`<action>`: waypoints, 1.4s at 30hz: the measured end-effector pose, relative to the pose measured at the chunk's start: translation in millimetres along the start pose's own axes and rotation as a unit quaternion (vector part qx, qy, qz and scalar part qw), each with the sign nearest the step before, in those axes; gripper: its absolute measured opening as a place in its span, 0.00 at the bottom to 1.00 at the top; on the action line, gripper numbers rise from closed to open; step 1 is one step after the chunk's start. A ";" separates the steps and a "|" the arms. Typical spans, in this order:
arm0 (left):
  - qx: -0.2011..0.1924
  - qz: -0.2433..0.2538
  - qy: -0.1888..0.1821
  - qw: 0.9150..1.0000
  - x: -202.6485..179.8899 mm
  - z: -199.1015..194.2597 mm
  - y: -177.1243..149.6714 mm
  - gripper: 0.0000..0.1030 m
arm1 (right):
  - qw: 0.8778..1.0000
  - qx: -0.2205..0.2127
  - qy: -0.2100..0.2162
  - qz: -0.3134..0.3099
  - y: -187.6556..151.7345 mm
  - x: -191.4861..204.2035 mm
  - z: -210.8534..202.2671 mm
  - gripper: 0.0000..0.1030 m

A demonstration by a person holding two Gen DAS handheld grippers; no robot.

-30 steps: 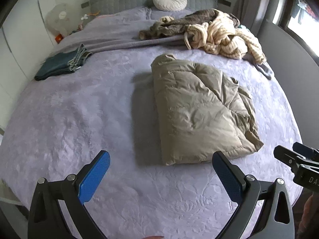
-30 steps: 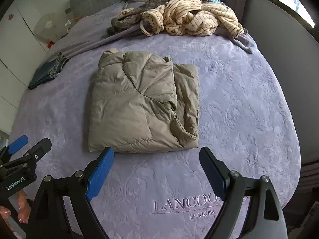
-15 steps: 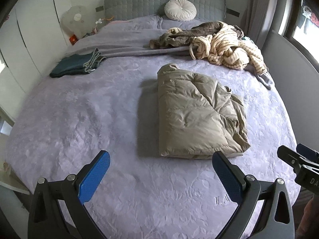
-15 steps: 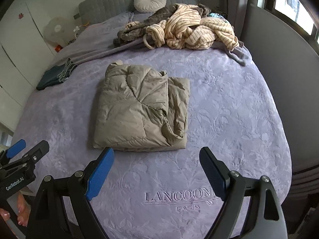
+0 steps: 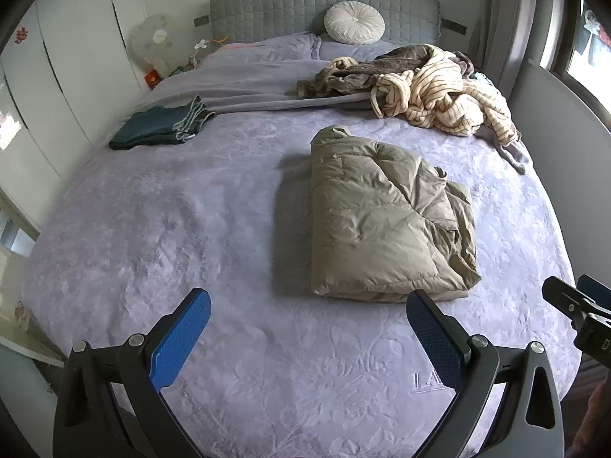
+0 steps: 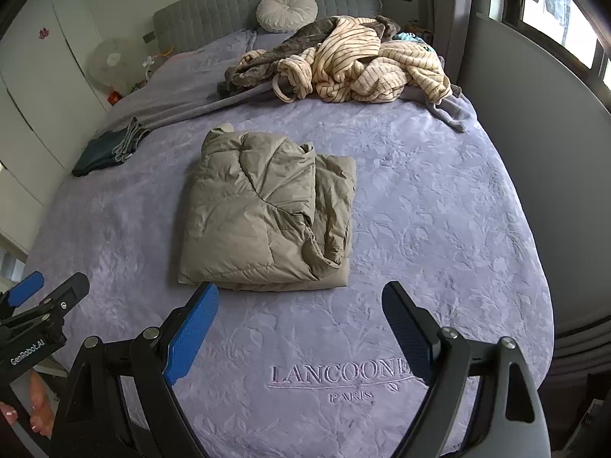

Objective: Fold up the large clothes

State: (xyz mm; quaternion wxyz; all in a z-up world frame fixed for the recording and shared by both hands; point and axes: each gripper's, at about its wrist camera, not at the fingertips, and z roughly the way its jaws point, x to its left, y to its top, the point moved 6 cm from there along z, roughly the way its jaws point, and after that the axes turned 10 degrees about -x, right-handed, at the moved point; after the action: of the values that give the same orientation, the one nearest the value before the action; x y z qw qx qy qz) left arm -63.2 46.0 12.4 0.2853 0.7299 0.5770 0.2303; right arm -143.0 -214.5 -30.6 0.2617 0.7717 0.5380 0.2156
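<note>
**Folded puffer jacket lies mid-bed, both claws held clear**

A tan puffer jacket [image 5: 385,221], folded into a thick rectangle, rests near the middle of a lavender bedspread [image 5: 191,229]. Its long axis runs from the foot of the bed toward the grey padded headboard [image 5: 305,7], with a rounded, bunched end pointing that way; loose folds gather along its right edge.

The left claw [image 5: 309,336] hangs above the foot of the bed with its blue-padded fingers [image 5: 181,337] wide apart and nothing between them. The right claw [image 6: 301,324] is likewise spread and empty, just short of the jacket's near edge, over embroidered lettering [image 6: 340,376] on the spread.

Beyond the jacket, a heap of striped cream and brown-grey clothes [image 6: 355,65] sits by a round pale cushion [image 6: 286,11]. A folded dark teal garment [image 5: 160,128] lies at the bed's left edge, well apart. Nothing lies between the claws and the jacket.
</note>
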 end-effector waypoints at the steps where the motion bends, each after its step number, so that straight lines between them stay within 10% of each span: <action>1: 0.000 0.000 0.001 1.000 0.6 -0.6 -0.4 1.00 | 1.000 -0.001 0.000 0.000 0.1 0.0 -0.7 0.87; 42: 0.000 0.001 0.001 1.000 0.3 -0.4 -0.5 1.00 | 1.000 -0.002 0.001 -0.005 0.7 3.4 -4.6 0.87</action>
State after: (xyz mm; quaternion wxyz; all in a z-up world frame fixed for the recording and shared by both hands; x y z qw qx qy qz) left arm -63.8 46.4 12.4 0.2844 0.7304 0.5763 0.2313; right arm -144.3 -210.7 -26.4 0.2639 0.7686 0.5413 0.2160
